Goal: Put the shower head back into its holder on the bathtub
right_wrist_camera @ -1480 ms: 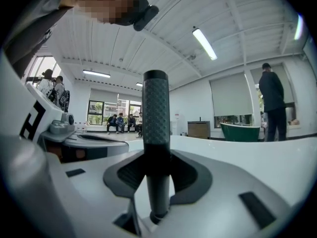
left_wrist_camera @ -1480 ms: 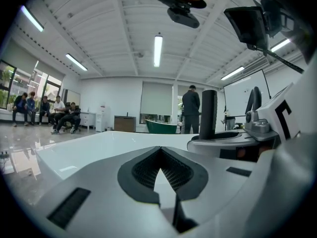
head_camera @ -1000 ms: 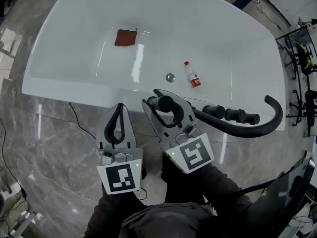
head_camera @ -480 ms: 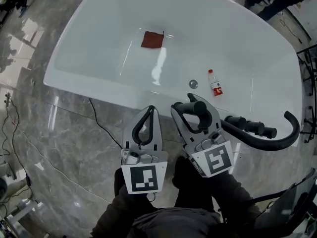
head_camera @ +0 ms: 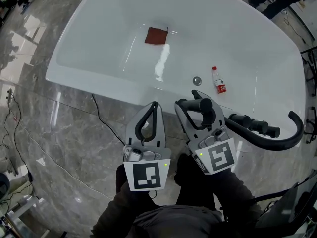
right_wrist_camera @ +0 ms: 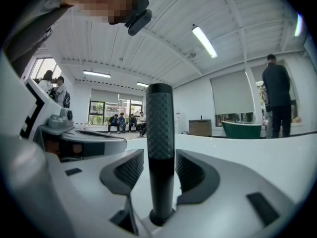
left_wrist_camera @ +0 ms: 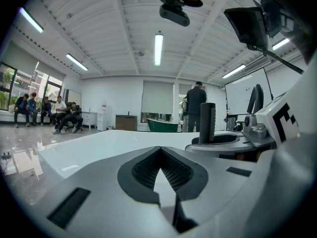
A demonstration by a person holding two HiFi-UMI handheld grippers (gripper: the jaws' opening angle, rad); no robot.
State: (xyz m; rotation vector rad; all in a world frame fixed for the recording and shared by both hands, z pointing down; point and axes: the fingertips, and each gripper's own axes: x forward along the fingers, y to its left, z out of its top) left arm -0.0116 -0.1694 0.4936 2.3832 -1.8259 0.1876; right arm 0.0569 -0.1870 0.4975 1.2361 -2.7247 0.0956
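In the head view my right gripper (head_camera: 188, 99) is shut on the black shower head (head_camera: 201, 108), just at the near rim of the white bathtub (head_camera: 99, 86). A thick black hose (head_camera: 233, 124) runs from it to the right. The right gripper view shows the ribbed black handle (right_wrist_camera: 159, 133) upright between the two pads of that gripper (right_wrist_camera: 159, 171). My left gripper (head_camera: 154, 105) sits beside it on the left, shut and empty; its own view shows its tips (left_wrist_camera: 159, 152) meeting. A black fitting with knobs (head_camera: 257, 126) stands on the tub's right rim.
A red cloth (head_camera: 156, 35), a drain (head_camera: 197, 81) and a small red-labelled bottle (head_camera: 220, 84) lie inside the tub. A thin cable (head_camera: 104, 120) runs over the grey marble floor (head_camera: 44, 133). People sit and stand far across the room (left_wrist_camera: 49, 115).
The head camera has shifted, so the tub sits lower and more to the right. Both grippers keep their pose at the near rim, the right one still shut on the shower head.
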